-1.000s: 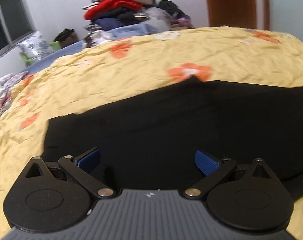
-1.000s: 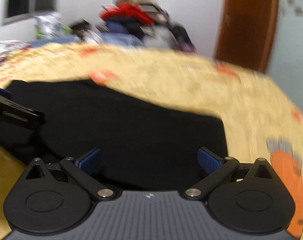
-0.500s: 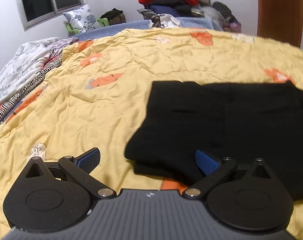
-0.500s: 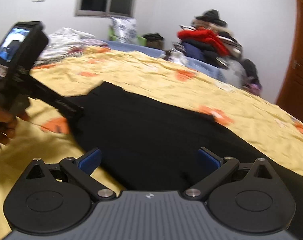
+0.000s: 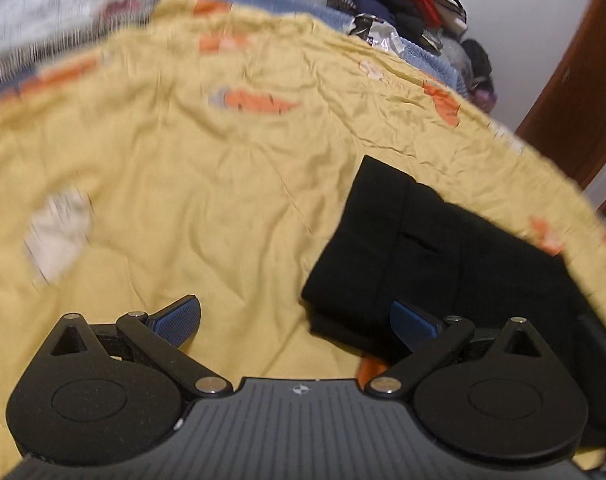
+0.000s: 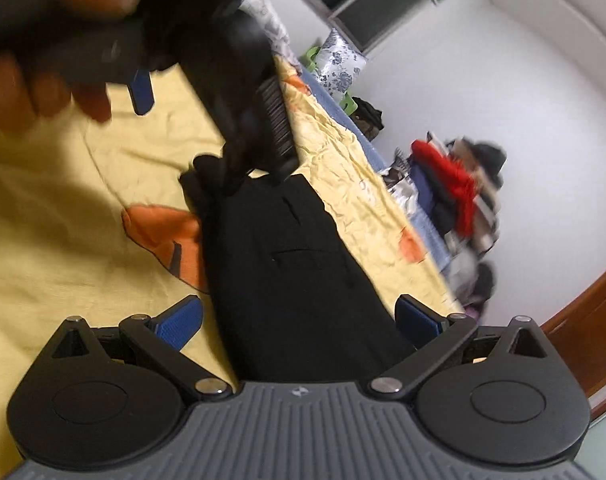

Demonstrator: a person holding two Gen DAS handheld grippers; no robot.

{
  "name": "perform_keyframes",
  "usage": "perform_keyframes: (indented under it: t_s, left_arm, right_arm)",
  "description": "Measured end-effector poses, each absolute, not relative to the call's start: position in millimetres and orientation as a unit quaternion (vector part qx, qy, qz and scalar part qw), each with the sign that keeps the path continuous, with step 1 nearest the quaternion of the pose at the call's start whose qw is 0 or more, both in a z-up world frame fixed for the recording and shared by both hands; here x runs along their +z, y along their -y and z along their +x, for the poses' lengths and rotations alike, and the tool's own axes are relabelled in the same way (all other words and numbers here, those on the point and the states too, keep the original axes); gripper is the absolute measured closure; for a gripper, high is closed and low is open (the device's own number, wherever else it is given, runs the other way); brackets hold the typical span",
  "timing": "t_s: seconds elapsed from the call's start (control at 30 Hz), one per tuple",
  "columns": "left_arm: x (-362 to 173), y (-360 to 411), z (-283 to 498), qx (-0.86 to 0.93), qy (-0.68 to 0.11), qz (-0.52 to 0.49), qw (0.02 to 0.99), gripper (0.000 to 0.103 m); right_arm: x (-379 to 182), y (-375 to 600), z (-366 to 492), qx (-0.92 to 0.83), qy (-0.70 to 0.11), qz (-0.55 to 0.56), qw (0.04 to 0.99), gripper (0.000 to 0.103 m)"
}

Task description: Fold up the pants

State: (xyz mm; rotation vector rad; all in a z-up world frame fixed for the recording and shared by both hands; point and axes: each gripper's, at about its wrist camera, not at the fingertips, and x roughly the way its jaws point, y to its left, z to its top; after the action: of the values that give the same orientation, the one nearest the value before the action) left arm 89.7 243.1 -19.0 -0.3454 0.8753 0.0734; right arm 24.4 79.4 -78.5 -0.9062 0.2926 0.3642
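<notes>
My left gripper (image 5: 295,320) is wide open and holds nothing. My right gripper (image 6: 299,316) is wide open too, with nothing in it. The black pants (image 5: 443,256) lie folded on the yellow bedspread (image 5: 183,180), just ahead. If a finger catches the top layer, I think the fold could slide open. Far back sits a pile of clothes (image 5: 403,4).

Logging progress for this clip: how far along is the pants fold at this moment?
The black pants already lie in a folded stack on the yellow bedspread, layered edges showing at the near corner. Nothing is in hand: the left gripper and right gripper are both open. Whether another fold is left, the views cannot settle.
</notes>
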Motion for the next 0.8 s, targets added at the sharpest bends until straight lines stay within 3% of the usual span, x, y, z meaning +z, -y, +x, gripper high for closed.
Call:
perform_keyframes:
  t_s: [0.33,0.4,0.5,0.57,0.6,0.8]
  left_arm:
    - [-25,-257,95,-0.026,-0.421,-0.211,0.882,0.001]
    - [-26,-266,95,-0.036,-0.419,-0.240,0.875,0.001]
    - [-29,-283,97,-0.052,-0.415,-0.300,0.857,0.000]
    - [-31,-292,100,-0.067,-0.415,-0.338,0.842,0.000]
    - [-32,-295,102,-0.075,-0.416,-0.354,0.834,0.000]
    - [-46,-297,115,-0.124,-0.423,-0.434,0.785,0.000]
  right_arm:
    - [-82,-122,44,0.188,-0.116,-0.471,0.854,0.003]
    - [-83,-131,48,0.199,-0.115,-0.478,0.848,0.012]
    - [-83,-140,56,0.212,-0.131,-0.472,0.846,0.035]
    - [-85,-141,56,0.230,-0.139,-0.466,0.843,0.061]
    - [-85,-141,54,0.240,-0.140,-0.466,0.840,0.067]
    - [-94,-145,50,0.234,-0.120,-0.485,0.834,0.082]
